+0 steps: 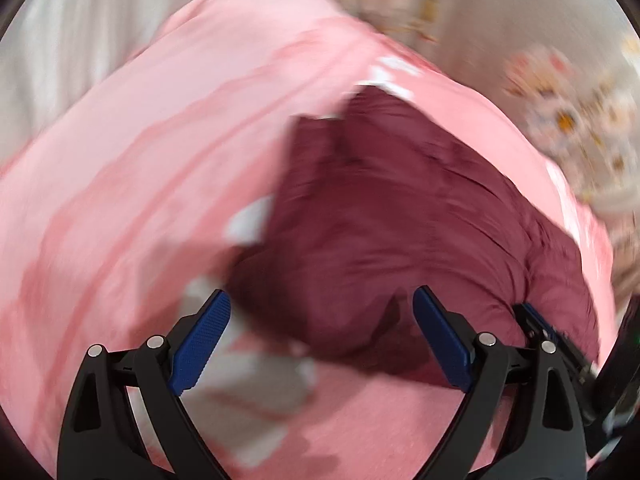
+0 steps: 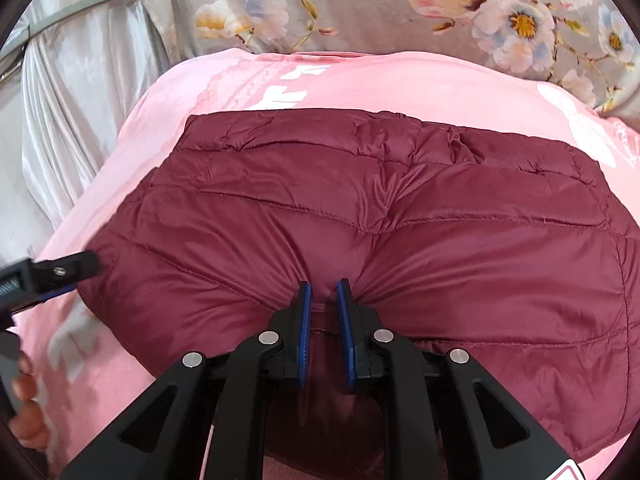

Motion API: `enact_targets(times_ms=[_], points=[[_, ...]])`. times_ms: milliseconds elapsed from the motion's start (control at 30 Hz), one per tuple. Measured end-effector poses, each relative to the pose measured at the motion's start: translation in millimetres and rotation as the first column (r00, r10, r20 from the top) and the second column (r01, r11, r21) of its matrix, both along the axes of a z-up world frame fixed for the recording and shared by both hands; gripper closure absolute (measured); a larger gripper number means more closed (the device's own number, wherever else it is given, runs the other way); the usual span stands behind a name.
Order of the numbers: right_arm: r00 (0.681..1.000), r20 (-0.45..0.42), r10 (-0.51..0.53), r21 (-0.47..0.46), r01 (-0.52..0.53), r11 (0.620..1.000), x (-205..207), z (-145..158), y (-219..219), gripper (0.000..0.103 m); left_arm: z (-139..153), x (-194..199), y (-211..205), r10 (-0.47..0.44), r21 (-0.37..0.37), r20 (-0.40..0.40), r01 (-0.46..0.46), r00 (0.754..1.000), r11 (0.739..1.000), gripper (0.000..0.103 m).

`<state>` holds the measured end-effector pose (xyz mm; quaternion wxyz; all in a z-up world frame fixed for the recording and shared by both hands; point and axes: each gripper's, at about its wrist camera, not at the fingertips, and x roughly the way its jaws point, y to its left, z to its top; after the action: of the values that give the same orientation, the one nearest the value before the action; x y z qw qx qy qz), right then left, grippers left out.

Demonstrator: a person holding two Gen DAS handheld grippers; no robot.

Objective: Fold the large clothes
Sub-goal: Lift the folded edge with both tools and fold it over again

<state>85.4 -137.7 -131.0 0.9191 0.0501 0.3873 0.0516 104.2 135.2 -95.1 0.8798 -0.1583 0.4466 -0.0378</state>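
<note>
A maroon quilted puffer jacket [image 2: 380, 208] lies folded on a pink blanket [image 2: 400, 80]; it also shows, blurred, in the left wrist view [image 1: 380, 220]. My right gripper [image 2: 323, 292] is shut on a pinch of the jacket's near edge, the fabric puckering between the blue pads. My left gripper [image 1: 322, 300] is open and empty, just before the jacket's near left corner. The left gripper shows in the right wrist view [image 2: 60, 272] at the jacket's left edge. The right gripper shows in the left wrist view [image 1: 548, 332] at the far right.
The pink blanket with white print [image 1: 120, 180] covers the bed. A grey floral pillow or cover [image 2: 400, 4] lies behind it. Silvery satin fabric [image 2: 72, 92] hangs at the left. The person's fingers [image 2: 28, 412] show at the lower left.
</note>
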Motion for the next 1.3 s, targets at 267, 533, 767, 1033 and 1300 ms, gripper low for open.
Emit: enact_targets(times_ms=[267, 533, 767, 1033, 1300], points=[[1.000, -0.011, -0.022, 0.109, 0.023, 0.994, -30, 12, -18, 0.088, -20, 21, 12, 0.011, -0.168, -0.063, -0.022, 0.998, 0.986, 0.025], [0.998, -0.049, -0.035, 0.102, 0.039, 0.994, -35, -6, -22, 0.094, 29, 12, -13, -0.103, -0.234, 0.039, 0.109, 0.994, 0.966, 0.089], [0.997, -0.054, -0.046, 0.191, 0.055, 0.980, -42, 4, -39, 0.095, 119, -22, -98, -0.326, -0.130, 0.264, 0.368, 0.908, 0.921, 0.091], [0.965, -0.046, -0.260, 0.191, 0.264, 0.945, -115, 41, -128, 0.095, 143, -40, -247, -0.596, 0.011, 0.276, 0.618, 0.754, 0.786, 0.091], [0.869, -0.088, -0.488, 0.188, 0.495, 0.848, -184, 34, -215, 0.095, 58, -49, -382, -0.747, 0.087, 0.066, 0.742, 0.662, 0.665, 0.091]])
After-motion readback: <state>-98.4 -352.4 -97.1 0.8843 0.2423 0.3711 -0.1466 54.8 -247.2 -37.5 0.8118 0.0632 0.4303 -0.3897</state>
